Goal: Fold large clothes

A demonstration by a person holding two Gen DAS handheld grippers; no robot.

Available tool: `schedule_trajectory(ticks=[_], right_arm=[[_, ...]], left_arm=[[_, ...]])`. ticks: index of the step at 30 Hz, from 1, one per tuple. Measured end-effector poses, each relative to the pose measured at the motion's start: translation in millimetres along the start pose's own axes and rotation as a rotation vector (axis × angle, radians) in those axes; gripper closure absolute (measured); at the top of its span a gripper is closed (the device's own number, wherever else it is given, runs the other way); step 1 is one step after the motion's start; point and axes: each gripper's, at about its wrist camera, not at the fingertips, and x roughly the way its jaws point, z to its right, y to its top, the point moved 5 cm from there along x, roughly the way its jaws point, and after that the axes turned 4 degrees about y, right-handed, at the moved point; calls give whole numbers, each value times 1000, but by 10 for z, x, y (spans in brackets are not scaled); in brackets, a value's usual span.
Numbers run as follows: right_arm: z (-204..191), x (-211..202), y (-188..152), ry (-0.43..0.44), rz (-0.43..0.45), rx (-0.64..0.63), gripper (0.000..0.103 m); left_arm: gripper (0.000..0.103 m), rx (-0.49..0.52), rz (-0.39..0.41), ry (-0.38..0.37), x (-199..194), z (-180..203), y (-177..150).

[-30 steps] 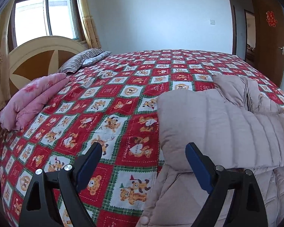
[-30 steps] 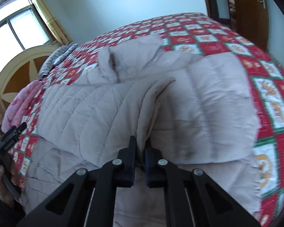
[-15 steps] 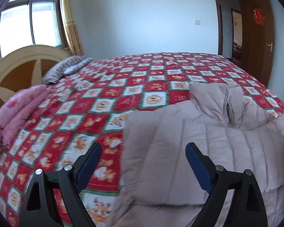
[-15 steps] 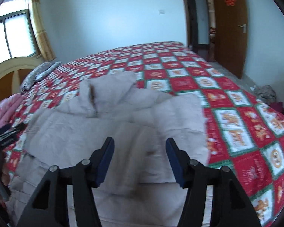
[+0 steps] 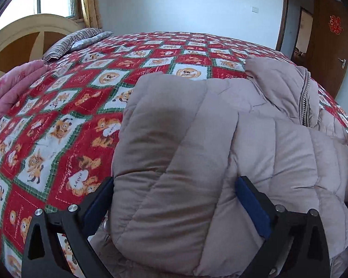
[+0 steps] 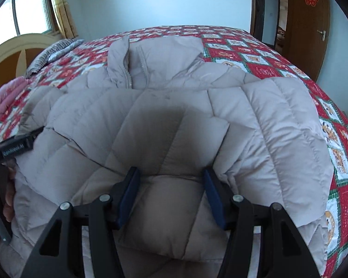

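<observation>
Your right gripper [image 6: 171, 194] has let go of the folded sleeve [image 6: 174, 136] it pinched a second ago; its jaws now stand apart over the beige down jacket [image 6: 266, 120]. Your left gripper [image 5: 174, 199] stays wide open, now straddling the jacket's folded edge rather than the quilted bedspread [image 5: 58, 115]. Sleeves look folded in; the body fold probably comes next.

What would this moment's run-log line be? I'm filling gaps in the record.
stage: sleeves folded in | left gripper: open over puffer jacket | right gripper: open over it | bedspread beneath
</observation>
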Motion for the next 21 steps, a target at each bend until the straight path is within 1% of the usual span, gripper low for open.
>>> schedule_trajectory(ticks=[3,10,12,13,14,15,16,17,18,19,21], right_arm=[[-14,31,-29,-31,-1,-21,43],[-65,58,-40,-68,-14,-52,43],[-82,58,-21,-72,-38,-70,42],[-73,40,3,-60,-61,-64,42],[-41,-26,42,-35,-93,-24,43],[-19,-141,87,-15,-87,25,43],[-19,-275,144,-7,-53,49,42],[-43,-417,211,-18,-7,52,41],[-108,-555,289,-42,45,36,38],[-195,-624,346,-41,78,18,37],[-397,-613,425,-13,99,-23,37]], left_arm=[[1,9,-5,11,22,25,-9],[1,-7,-27,-7,87,2,-20],[1,-9,-27,-8,90,-1,-23],[1,-10,-28,-7,91,-3,-23],[1,-11,-28,-6,95,-5,-23],[1,-14,-29,-7,95,-10,-26],[1,-17,-29,-8,96,-15,-29],[1,-20,-28,-10,98,-18,-30],[1,-22,-28,-12,99,-17,-33],[1,-25,-28,-13,101,-21,-34],[1,-25,-27,-13,99,-21,-35]])
